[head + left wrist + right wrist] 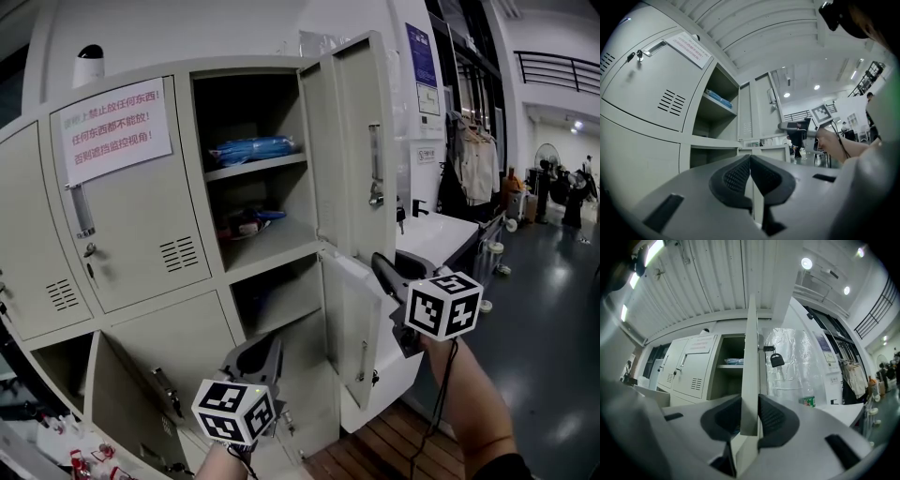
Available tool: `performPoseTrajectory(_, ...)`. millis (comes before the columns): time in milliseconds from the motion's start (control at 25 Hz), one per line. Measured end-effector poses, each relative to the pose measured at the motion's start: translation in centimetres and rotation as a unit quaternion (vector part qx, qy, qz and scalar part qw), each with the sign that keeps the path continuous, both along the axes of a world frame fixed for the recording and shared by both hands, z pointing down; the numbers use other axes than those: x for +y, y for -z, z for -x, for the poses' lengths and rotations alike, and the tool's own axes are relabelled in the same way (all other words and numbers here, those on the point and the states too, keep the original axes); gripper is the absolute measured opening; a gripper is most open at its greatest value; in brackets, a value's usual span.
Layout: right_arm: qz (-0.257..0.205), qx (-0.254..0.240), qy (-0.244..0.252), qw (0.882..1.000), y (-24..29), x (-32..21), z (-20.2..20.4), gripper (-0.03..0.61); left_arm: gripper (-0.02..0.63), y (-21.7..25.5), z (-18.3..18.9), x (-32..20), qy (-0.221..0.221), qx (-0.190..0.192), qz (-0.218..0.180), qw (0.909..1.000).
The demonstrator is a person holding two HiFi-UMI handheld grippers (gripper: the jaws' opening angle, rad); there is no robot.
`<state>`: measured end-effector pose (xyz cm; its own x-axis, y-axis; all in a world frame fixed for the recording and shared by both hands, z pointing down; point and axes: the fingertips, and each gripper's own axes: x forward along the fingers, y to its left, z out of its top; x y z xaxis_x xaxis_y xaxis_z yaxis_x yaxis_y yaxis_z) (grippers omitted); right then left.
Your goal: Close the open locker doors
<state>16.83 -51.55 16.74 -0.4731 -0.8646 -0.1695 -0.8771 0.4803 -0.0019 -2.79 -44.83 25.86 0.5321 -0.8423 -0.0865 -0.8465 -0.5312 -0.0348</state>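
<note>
At the lockers, right tool pinches the thin open pale-grey door; left tool pressed together

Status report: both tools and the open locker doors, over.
Left tool shut, empty. Right tool clamped on upper door edge. Lower door also open.

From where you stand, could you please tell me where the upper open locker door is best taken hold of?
Its free vertical edge, near the bottom corner, approached edge-on: the upper open door is a thin sheet standing out from the cabinet, so fingers can straddle it. The right gripper is clamped there.
</note>
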Motion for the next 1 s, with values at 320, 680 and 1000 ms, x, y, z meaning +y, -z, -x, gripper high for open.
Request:
performPoseTrajectory(320,-0.004,0.003,-0.004,1.000,0.1,0.7,1.6,0.101,0.005,-0.2,1.1,1.1,0.009,-0.005,0.002,0.9999)
performPoseTrajectory(680,-0.014,0.003,-0.003,1.000,0.1,1.3,5.1,0.126,0.005,-0.1,3.5,2.4,0.030,-0.006,0.003,0.9995)
performPoseTrajectory(1000,-0.035,0.103,-0.043,0.993,0.2,1.7,8.3,0.152,0.005,0.1,5.7,3.9,0.053,-0.010,-0.001,0.9985)
